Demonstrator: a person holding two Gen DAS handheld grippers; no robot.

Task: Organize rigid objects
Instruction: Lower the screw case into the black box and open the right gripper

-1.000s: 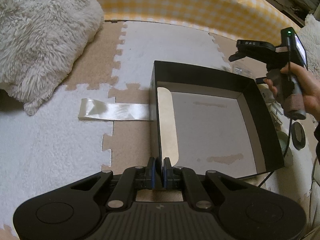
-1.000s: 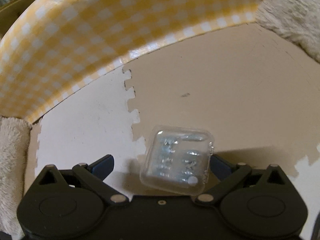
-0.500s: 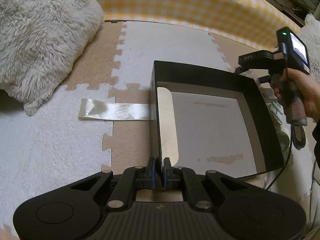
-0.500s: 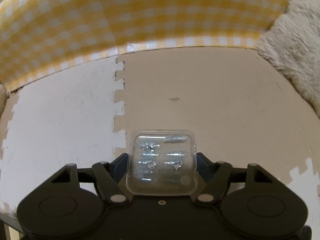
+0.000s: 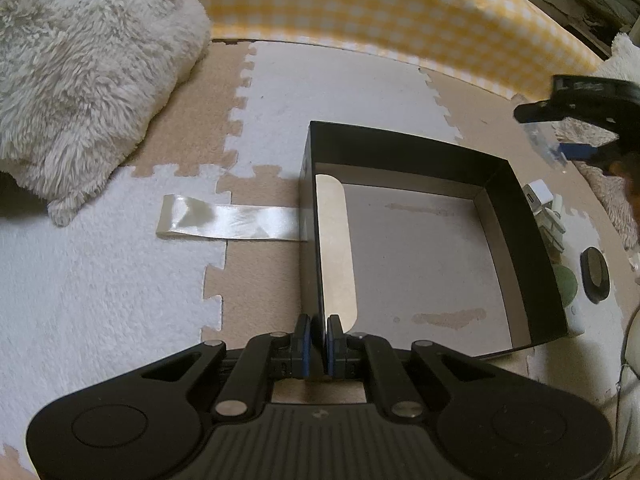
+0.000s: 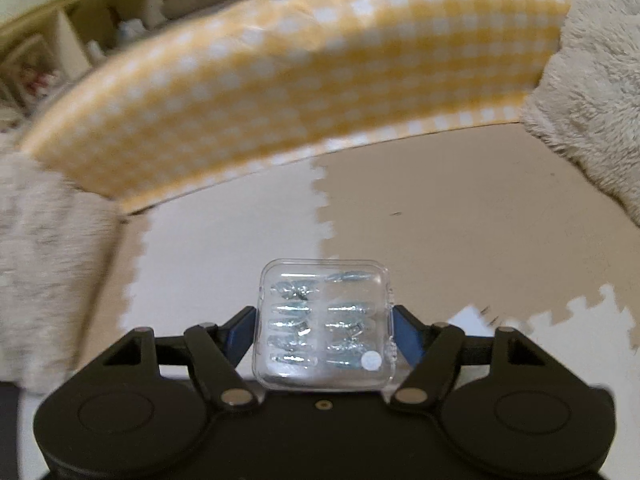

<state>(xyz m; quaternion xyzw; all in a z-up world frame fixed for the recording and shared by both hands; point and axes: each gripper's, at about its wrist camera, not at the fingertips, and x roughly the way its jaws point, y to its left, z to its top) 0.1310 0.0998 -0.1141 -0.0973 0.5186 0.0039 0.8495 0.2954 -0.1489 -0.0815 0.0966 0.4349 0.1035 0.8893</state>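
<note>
Now right gripper (image 6: 325,330) raised, clamping clear case (image 6: 325,324).

We find no readable text, label, brand or number on anything here (whatever print there is stays blurred).

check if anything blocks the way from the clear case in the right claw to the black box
Nothing visible does. The clear case is held in the right claw, and the black box is open-topped with a bare floor.
</note>
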